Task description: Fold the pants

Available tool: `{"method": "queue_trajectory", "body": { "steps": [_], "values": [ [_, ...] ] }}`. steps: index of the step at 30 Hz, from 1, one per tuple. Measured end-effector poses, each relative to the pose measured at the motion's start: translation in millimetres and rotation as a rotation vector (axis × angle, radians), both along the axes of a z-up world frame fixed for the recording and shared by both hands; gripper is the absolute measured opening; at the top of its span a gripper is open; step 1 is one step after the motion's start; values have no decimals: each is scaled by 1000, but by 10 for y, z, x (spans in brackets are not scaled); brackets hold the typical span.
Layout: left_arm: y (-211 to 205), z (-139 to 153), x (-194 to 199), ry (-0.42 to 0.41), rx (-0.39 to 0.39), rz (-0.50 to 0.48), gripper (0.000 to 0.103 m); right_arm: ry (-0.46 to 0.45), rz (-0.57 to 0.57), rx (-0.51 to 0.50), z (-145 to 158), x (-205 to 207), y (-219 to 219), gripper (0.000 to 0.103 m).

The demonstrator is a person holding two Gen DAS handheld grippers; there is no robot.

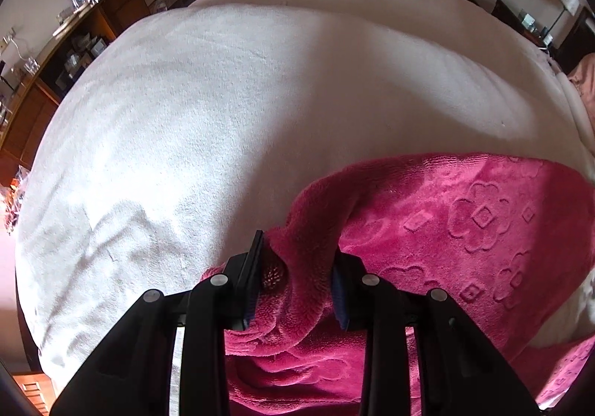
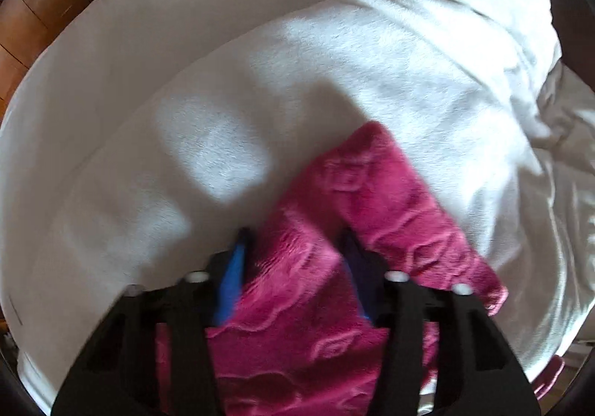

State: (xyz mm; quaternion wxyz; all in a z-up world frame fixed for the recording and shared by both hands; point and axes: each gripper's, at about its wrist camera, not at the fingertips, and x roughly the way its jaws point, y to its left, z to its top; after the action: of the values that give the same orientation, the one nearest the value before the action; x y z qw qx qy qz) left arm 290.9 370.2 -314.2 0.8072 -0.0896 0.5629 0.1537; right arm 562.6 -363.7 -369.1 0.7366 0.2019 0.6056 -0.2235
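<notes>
Bedroom; bed (image 1: 260, 100) under white blanket. Magenta fleece pants (image 1: 465, 222) lie at its near edge, soft, thick, light. Left gripper (image 1: 297, 267) and right gripper (image 2: 293, 260) jaws each clamp bunched fabric; edges suit gripping.

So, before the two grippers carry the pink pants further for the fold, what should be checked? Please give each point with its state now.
1. Left gripper has fabric between its fingers: ok, a ridge of the pink pants is pinched there.
2. Right gripper has fabric between its fingers: ok, though this view is blurred.
3. Both grips sit on matching corners or edges: cannot tell.
4. White blanket ahead is free of other items for laying down: ok in both views.
5. Pants hang free of wrinkles: not ok, folds bunch near the left gripper.
</notes>
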Motion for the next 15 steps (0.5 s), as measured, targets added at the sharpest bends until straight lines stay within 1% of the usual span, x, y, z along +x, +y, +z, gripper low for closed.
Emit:
{"method": "queue_trajectory", "body": {
  "steps": [1, 2, 3, 7, 10, 13, 15],
  "values": [
    [-20, 20, -18, -6, 5, 0, 31, -2, -6, 5, 21, -29, -13, 30],
    [-31, 31, -33, -9, 10, 0, 31, -11, -14, 24, 49, -67, -50, 22],
    [-42, 43, -55, -11, 18, 1, 31, -18, -20, 44, 81, -111, -87, 16],
    [-88, 142, -134, -19, 44, -7, 31, -56, -37, 92, 266, -374, -225, 12],
    [-126, 224, -196, -32, 45, -15, 30, -98, -60, 122, 439, -601, -361, 11],
    [-177, 317, -294, -49, 44, -24, 30, -143, -91, 158, 622, -928, -460, 11],
    [-204, 357, -371, -61, 39, -29, 30, -172, -104, 173, 714, -1229, -592, 10]
  ]
}}
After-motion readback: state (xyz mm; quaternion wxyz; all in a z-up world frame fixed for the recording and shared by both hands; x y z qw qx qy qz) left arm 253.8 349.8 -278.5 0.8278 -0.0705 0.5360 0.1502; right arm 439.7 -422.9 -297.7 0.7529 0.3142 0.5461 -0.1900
